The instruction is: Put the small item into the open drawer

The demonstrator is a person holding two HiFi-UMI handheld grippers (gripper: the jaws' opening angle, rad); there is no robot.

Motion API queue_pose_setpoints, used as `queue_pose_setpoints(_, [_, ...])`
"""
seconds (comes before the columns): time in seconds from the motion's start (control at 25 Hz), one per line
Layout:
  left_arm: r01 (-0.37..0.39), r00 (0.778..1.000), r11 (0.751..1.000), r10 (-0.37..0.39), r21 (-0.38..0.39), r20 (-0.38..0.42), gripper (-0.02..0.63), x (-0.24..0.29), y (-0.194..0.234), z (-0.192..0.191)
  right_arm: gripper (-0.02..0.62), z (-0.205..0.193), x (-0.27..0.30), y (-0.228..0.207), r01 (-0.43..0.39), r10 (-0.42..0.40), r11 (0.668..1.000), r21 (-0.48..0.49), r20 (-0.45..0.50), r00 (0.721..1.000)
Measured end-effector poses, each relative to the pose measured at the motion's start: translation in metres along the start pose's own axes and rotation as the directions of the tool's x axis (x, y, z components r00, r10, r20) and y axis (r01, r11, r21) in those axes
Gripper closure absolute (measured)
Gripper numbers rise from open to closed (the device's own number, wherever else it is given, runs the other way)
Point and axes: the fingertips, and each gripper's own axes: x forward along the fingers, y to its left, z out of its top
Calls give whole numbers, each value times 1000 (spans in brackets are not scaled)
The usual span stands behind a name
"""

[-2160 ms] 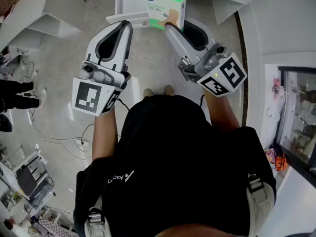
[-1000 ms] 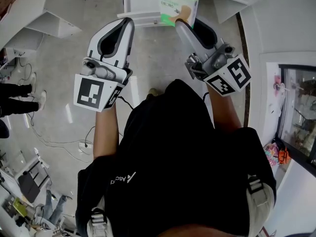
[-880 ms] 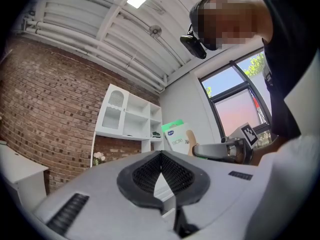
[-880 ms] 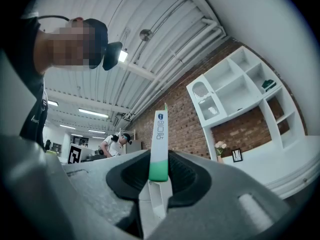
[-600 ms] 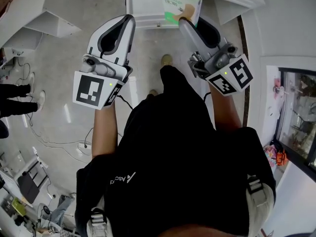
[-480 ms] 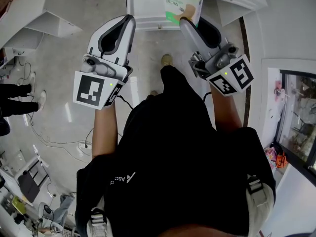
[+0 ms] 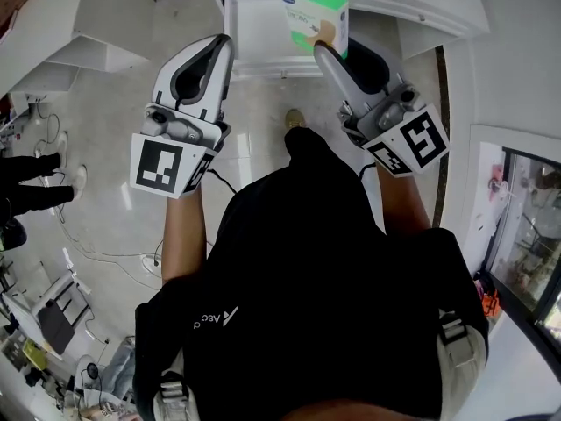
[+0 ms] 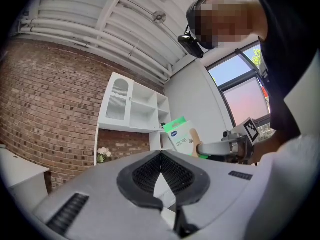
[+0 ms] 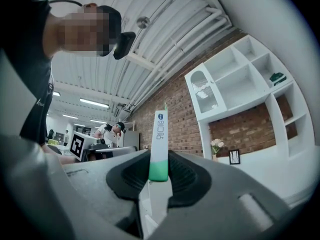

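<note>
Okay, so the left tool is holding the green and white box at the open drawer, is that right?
Not quite: it is the right tool that holds the green and white box at the open drawer. The head view shows this, and the right gripper view shows its jaws clamped on the box's edge. The left tool is shut on nothing.

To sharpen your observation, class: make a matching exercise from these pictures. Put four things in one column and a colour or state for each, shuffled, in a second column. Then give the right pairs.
Things:
1. left gripper
2. right gripper
3. box
4. drawer

Colour or state:
A. pulled open, white
B. shut, with nothing between its jaws
C. green and white
D. shut on the box

Pairs: 1-B, 2-D, 3-C, 4-A
</note>
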Motion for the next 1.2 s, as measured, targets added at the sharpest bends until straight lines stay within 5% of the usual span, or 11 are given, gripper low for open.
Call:
queue_pose_setpoints(0.24, [-36,999,999,35,-17,-17,607,85,61,-19,506,-12,60,-84,-45,43,999,-27,-64,997])
queue_pose_setpoints(0.64, [-108,993,994,108,-5,-55,607,166,103,-60,506,-50,107,-171,-137,128,989,-53,-153,980])
queue_pose_setpoints(1.2, [-153,984,986,146,-64,-99,607,178,163,-98,506,-135,171,-191,-180,134,980,-79,-399,907])
